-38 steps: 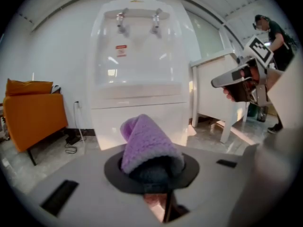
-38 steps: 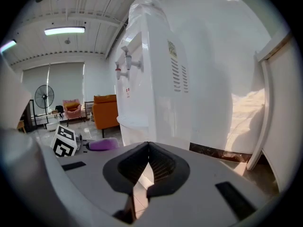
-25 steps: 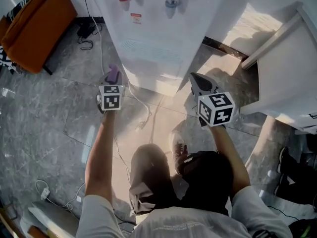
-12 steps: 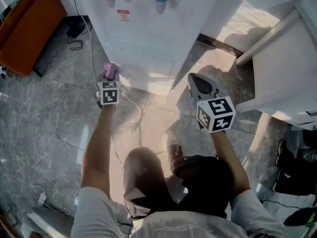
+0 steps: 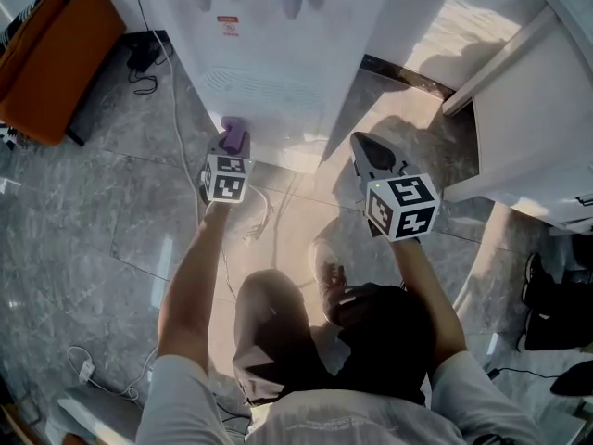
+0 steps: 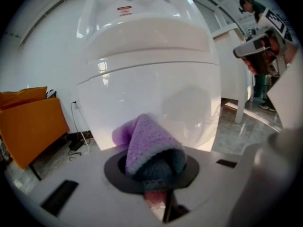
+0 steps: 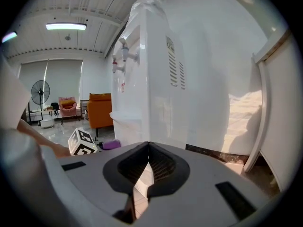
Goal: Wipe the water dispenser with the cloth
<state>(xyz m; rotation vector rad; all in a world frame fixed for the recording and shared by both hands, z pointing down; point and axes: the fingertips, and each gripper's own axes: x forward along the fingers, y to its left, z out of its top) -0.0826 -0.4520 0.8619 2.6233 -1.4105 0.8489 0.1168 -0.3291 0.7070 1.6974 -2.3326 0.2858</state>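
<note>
Your left gripper (image 5: pixel 229 152) has its fingers clamped on the purple cloth (image 6: pixel 147 141), close to the water dispenser (image 5: pixel 269 54) and its lower front; your right gripper (image 5: pixel 372 152) hangs beside it, fingers pressed together, empty.

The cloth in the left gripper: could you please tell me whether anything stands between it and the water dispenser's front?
Nothing visible does. The left gripper grips the cloth, and the water dispenser shows its white front straight ahead, only air between. A cable lies on the floor nearby, not in that gap.
</note>
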